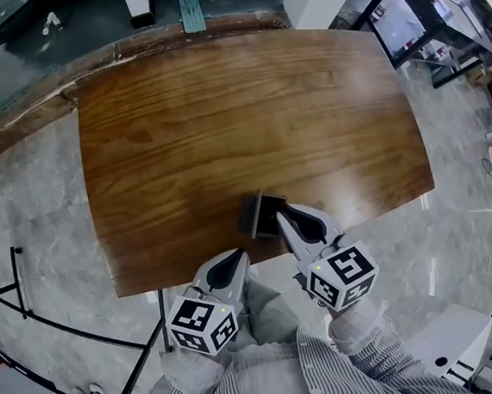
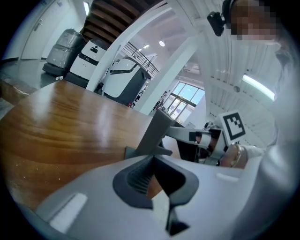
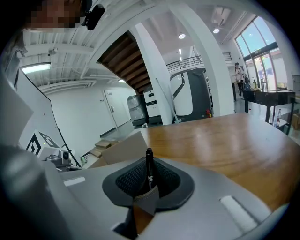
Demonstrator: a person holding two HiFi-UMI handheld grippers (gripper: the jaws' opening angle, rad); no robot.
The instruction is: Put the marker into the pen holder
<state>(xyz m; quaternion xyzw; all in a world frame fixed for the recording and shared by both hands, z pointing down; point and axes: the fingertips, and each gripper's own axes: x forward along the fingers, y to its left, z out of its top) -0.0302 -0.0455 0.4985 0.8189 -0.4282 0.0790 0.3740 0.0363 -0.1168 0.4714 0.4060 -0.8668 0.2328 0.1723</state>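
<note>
The dark grey pen holder [image 1: 259,213] stands on the wooden table [image 1: 246,113] near its front edge, and the left gripper view shows the pen holder [image 2: 157,130] as a slanted block just past the jaws. My right gripper [image 1: 285,216] sits right beside the holder. A thin black marker [image 3: 149,172] stands upright between the jaws of the right gripper [image 3: 149,165], which is shut on it. In the head view the marker is hidden. My left gripper [image 1: 237,257] hangs at the table's front edge, left of the holder; the left gripper [image 2: 152,160] is shut with nothing in it.
The holder [image 3: 117,151] appears as a flat grey face left of my right jaws. Bare wood stretches far behind it. Grey marble floor [image 1: 39,222] surrounds the table. A black metal frame [image 1: 30,302] stands at lower left. Desks with a monitor [image 1: 398,18] are at upper right.
</note>
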